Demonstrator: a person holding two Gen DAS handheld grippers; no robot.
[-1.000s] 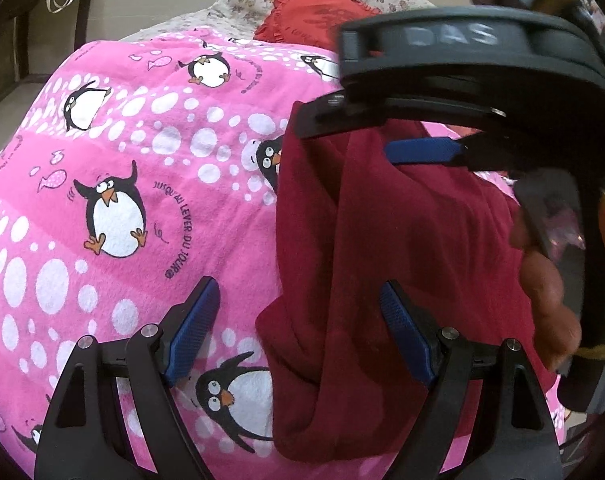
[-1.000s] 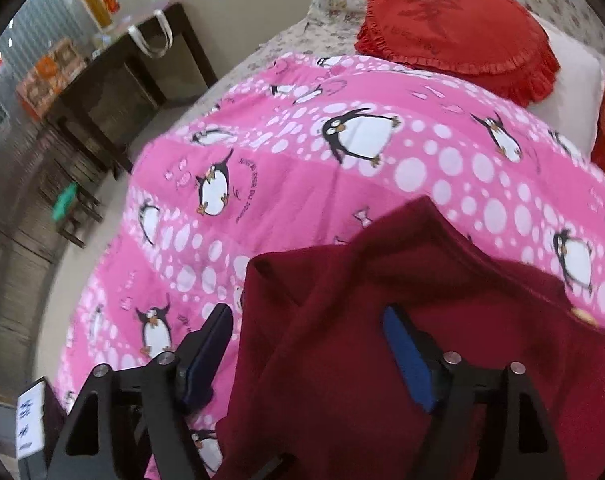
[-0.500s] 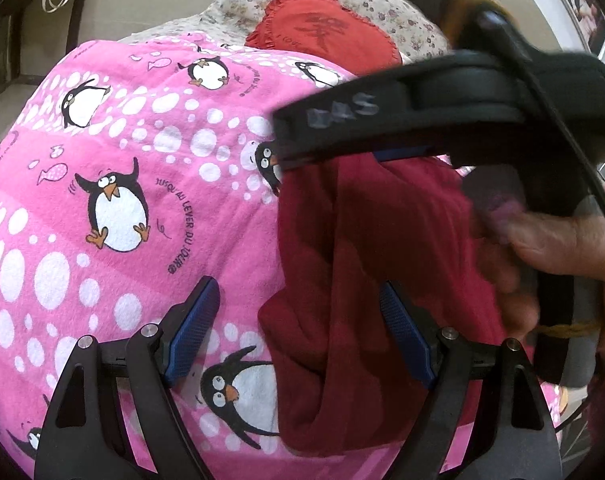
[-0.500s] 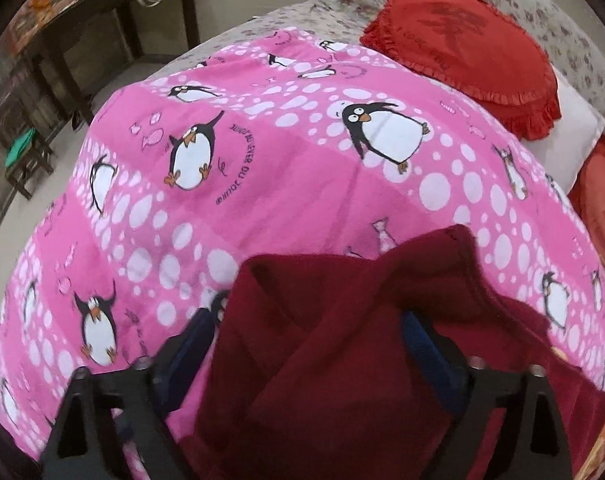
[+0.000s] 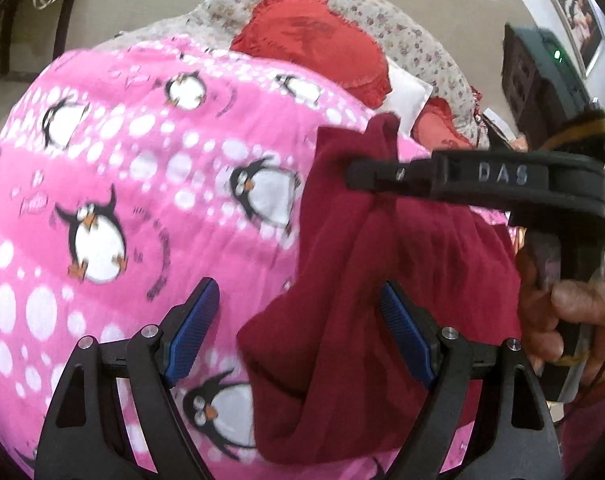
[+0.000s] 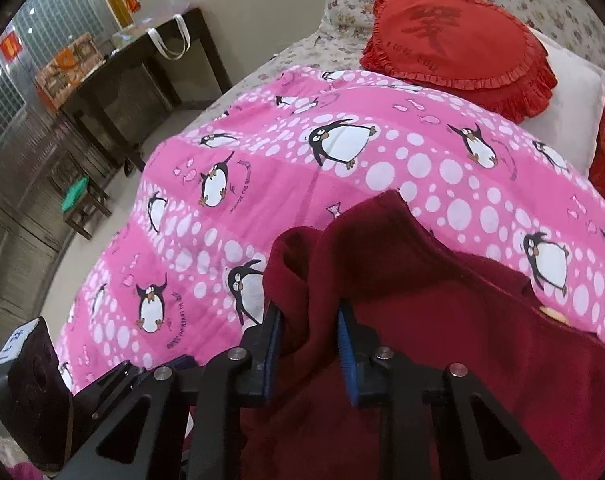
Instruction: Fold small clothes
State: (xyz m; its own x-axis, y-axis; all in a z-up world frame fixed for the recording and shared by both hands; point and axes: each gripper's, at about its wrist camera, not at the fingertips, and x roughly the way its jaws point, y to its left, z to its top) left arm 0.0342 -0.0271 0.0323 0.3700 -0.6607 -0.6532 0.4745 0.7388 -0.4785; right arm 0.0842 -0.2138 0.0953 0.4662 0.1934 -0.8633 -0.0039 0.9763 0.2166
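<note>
The dark red, soft knitted garment point(image 5: 382, 280) lies bunched on the pink fleece blanket printed with penguins and white dots point(image 5: 114, 184), on the side of the blanket away from the dark wooden side table point(image 6: 114, 76), and short of the red heart-shaped frilled cushion point(image 6: 454, 36) that sits at the blanket's far end.

The right gripper point(image 6: 308, 344) is clamped on a gathered ridge of the garment's upper edge: its blue pads point(image 6: 272, 344) press a thick fold from both sides, and the cloth rises between them and drapes off toward the blanket. The left gripper point(image 5: 298, 332) stands with its fingers wide apart, holding nothing; the garment's lower rolled edge lies between and just beyond its blue pads point(image 5: 194, 328), which do not appear to touch it.

The step in hand looks like lifting one edge to lay it over. To do it well, the right gripper would best carry the pinched ridge in a low arc across the garment, toward the side table side, so the layers do not slide apart. The free left gripper should close on or pin the loose lower edge first, since the bunched cloth will otherwise drag along the fleece and crease unevenly.
</note>
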